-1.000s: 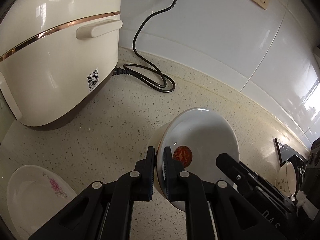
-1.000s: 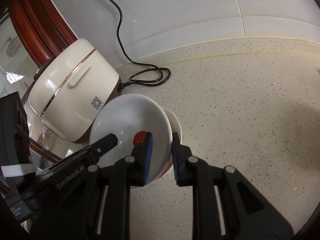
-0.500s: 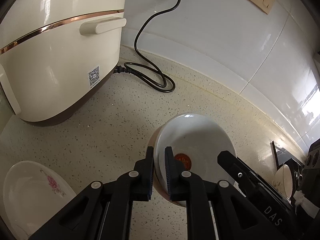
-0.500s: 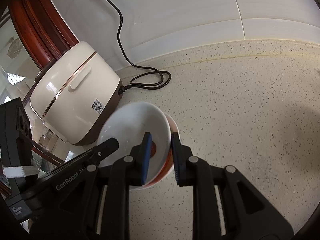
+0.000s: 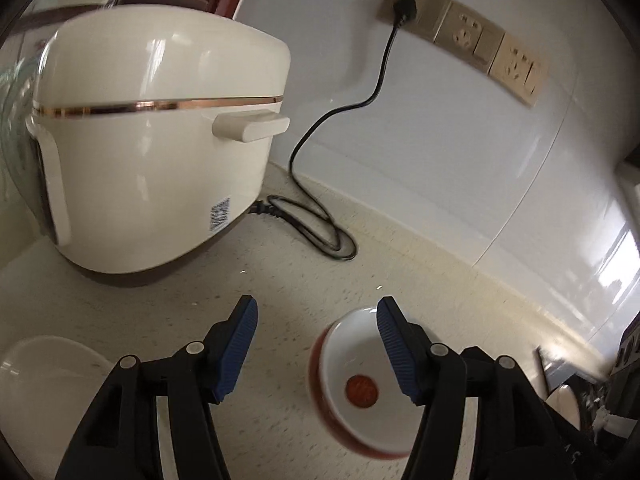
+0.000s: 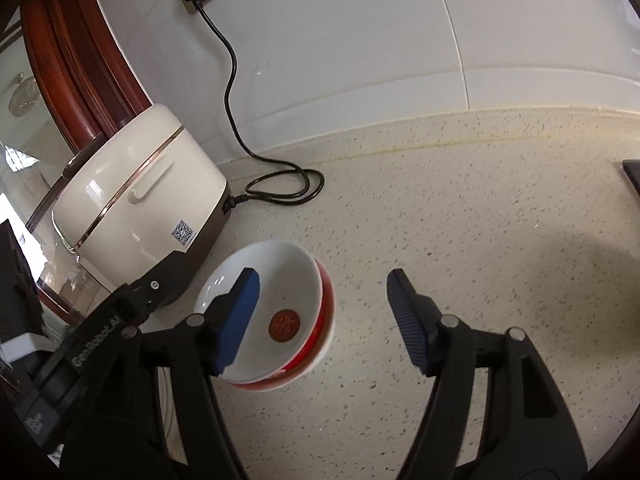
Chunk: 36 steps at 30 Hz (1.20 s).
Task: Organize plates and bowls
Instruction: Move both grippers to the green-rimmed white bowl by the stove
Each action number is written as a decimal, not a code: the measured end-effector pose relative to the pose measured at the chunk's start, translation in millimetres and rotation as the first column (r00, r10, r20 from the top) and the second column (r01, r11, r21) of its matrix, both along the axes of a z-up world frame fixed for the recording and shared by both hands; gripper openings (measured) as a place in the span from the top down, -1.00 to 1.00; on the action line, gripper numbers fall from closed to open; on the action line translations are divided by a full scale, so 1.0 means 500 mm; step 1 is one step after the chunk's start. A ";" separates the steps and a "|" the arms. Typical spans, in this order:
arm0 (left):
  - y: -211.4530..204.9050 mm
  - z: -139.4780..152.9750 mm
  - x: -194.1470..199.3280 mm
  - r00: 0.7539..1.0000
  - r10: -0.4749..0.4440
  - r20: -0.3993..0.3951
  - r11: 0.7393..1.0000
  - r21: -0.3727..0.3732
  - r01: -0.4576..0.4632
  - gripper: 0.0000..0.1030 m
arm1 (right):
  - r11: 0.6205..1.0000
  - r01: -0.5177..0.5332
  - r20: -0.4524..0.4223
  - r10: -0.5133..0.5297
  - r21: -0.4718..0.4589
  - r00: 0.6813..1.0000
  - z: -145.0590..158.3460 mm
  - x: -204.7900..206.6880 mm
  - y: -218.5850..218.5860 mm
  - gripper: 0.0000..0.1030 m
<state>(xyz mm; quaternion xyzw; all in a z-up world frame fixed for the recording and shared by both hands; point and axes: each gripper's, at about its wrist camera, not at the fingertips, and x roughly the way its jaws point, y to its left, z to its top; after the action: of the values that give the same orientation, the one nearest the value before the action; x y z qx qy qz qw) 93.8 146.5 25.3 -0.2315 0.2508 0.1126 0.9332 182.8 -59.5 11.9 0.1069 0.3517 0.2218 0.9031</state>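
Left gripper: our left gripper (image 5: 316,320) has its jaws spread wide, having just been opening; nothing sits between the pads, and the bowls lie below and to the right of the gap.
Right gripper: our right gripper (image 6: 320,284) likewise stands with jaws apart after just opening; its left finger crosses in front of the upper bowl's rim, and we see no pad pressing on it.
Where the bowls are: the nested bowls (image 6: 276,320) rest on the speckled counter (image 6: 500,240), just in front of the rice cooker (image 6: 140,208) and near its coiled power cord (image 6: 284,188).
Stack seating: we judge the white upper bowl sits off-centre in the red-sided lower one, its rim tilted and overhanging toward the cooker.
Risk, tipping: if we pull a finger back across that raised rim, it could catch and flip the upper bowl out.
Risk, sliding: glazed ware on a smooth counter would skid from a sideways nudge, toward the cooker or the cord.
Risk, neighbour: a white plate (image 5: 44,380) lies low on the left in the left wrist view; a wide swing of that hand could clip it.
Facing: both bowls open upward, the red seal mark (image 6: 285,325) in the well showing.
Long axis: round ware, so none across; the stacking axis leans slightly off upright.
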 end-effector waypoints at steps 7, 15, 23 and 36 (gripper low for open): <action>-0.007 0.002 -0.016 0.991 -0.010 0.134 1.000 0.030 0.006 -0.23 | 0.992 0.111 0.130 -0.102 -0.067 0.986 0.017 -0.011 -0.015 -0.46; -0.038 0.014 -0.029 0.982 -0.034 0.186 0.996 0.090 0.018 -0.30 | 0.978 0.199 0.174 -0.186 -0.063 0.967 0.025 -0.016 -0.038 -0.53; -0.064 0.014 -0.026 0.978 -0.087 0.187 0.990 0.126 0.064 -0.31 | 0.942 0.332 0.183 -0.320 -0.040 0.930 0.038 -0.020 -0.084 -0.55; -0.125 0.054 0.004 0.946 -0.301 0.122 0.952 0.086 0.292 -0.31 | 0.768 0.636 0.159 -0.639 0.073 0.753 0.076 -0.048 -0.242 -0.55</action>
<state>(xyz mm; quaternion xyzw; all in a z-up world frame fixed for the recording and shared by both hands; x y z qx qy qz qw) 95.7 83.8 52.4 -0.1667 0.2157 -0.0366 0.9614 158.6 -180.6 50.1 0.2069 0.2121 -0.0881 0.9510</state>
